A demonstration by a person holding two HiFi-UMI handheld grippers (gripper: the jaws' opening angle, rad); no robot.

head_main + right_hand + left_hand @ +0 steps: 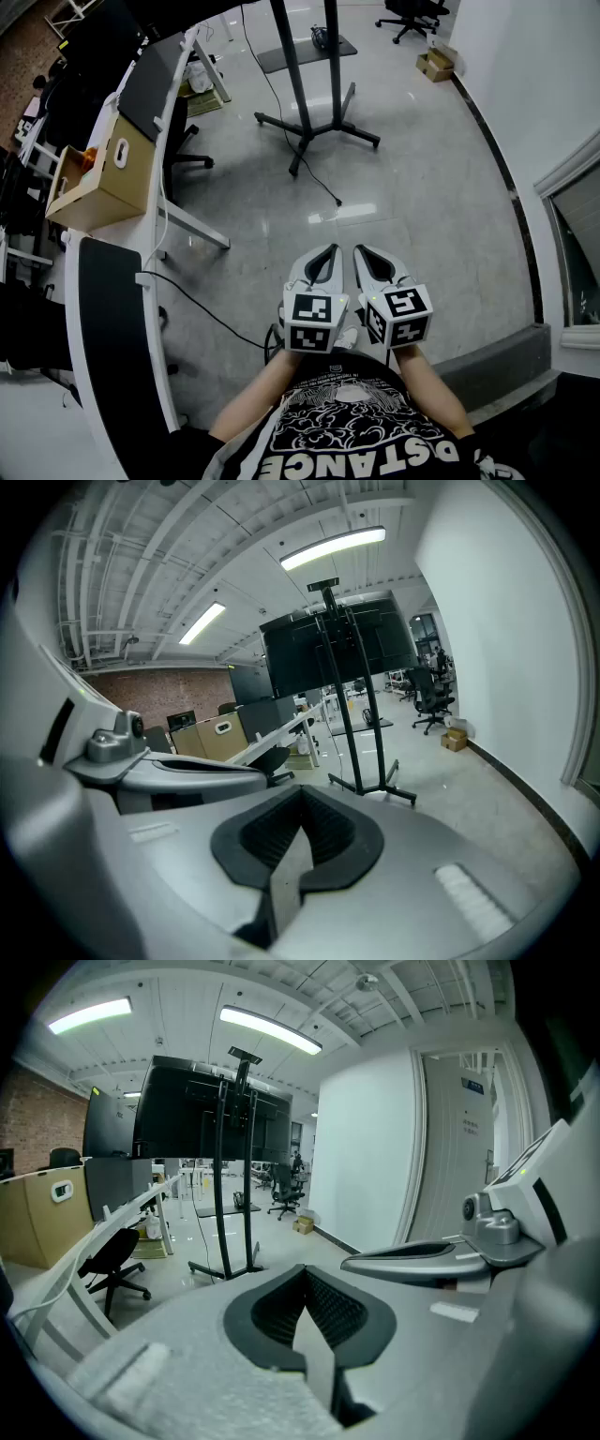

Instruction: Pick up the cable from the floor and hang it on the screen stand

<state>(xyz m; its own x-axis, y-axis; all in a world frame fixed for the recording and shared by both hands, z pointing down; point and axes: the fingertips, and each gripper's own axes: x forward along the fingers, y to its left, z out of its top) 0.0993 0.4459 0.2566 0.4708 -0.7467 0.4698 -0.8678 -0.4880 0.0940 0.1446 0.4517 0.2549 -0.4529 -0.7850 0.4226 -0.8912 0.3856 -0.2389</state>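
The black cable [316, 176] lies on the pale floor, trailing from the screen stand's base [314, 131] to a loose end ahead of me. The stand's two poles [225, 1194] carry a dark screen [202, 1110], also seen in the right gripper view as the screen [337, 644] on its stand [364, 726]. My left gripper [330, 249] and right gripper [360, 249] are held side by side close to my chest, well short of the cable. Both are shut with nothing in them: the left gripper [305, 1271] and right gripper [302, 810] show their jaws closed together.
White desks [150, 234] run along the left, with a cardboard box [103, 178] and a black office chair [180, 141] beside them. A second thin cable [208, 315] crosses the floor from the desk. A white wall [534, 84] bounds the right; a small carton [436, 64] sits far off.
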